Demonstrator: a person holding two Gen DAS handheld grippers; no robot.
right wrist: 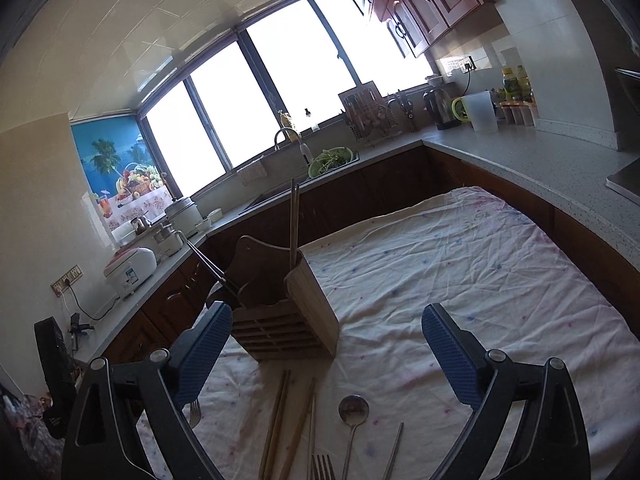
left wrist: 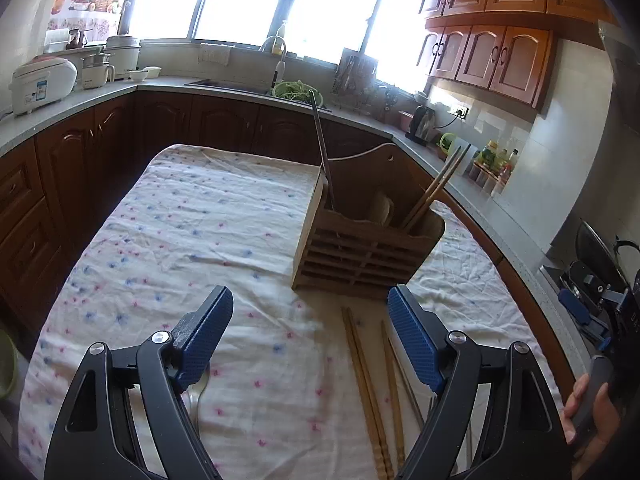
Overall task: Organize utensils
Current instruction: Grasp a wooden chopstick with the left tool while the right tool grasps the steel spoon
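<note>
Bright windows (left wrist: 248, 0) glare far ahead of the gripper, over a grey counter (left wrist: 168, 82) with a sink (left wrist: 232, 86). Dark cabinets (left wrist: 80, 168) run beneath it, brown wall cupboards (left wrist: 492, 56) hang up right, and a fruit poster (right wrist: 120, 168) sits left. A flowered cloth (left wrist: 192, 240) covers the desk below.

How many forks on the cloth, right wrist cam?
2: left fork beside the right tongs, bottom fork at the frame's lower edge, left of the spoon. The tongs may hide others.

wooden holder (left wrist: 360, 248) upright, chopsticks inside | chopsticks (right wrist: 276, 424), spoon (right wrist: 353, 412) flat before it
</note>
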